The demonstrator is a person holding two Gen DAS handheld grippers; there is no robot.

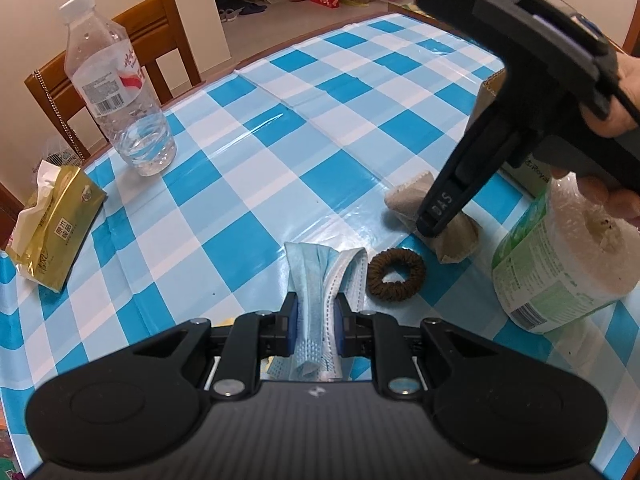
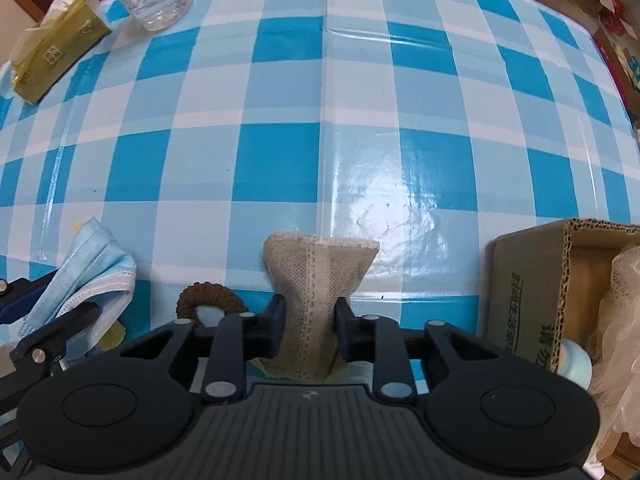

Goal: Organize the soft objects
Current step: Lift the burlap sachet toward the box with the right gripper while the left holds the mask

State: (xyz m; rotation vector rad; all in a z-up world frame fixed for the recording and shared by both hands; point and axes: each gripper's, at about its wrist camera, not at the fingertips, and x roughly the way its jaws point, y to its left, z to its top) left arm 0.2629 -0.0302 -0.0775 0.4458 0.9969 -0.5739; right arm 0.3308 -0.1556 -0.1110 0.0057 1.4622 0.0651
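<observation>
My left gripper is shut on a folded blue face mask, low over the checked tablecloth; the mask also shows in the right wrist view. My right gripper is shut on a beige fabric pouch, pinched at its middle; the pouch also shows in the left wrist view, with the right gripper pressed down on it. A brown hair scrunchie lies on the table between mask and pouch, and shows in the right wrist view.
An open cardboard box with pale soft items stands at the right. A wrapped paper roll stands beside the pouch. A water bottle and a gold tissue pack stand at the far left. A wooden chair is behind the table.
</observation>
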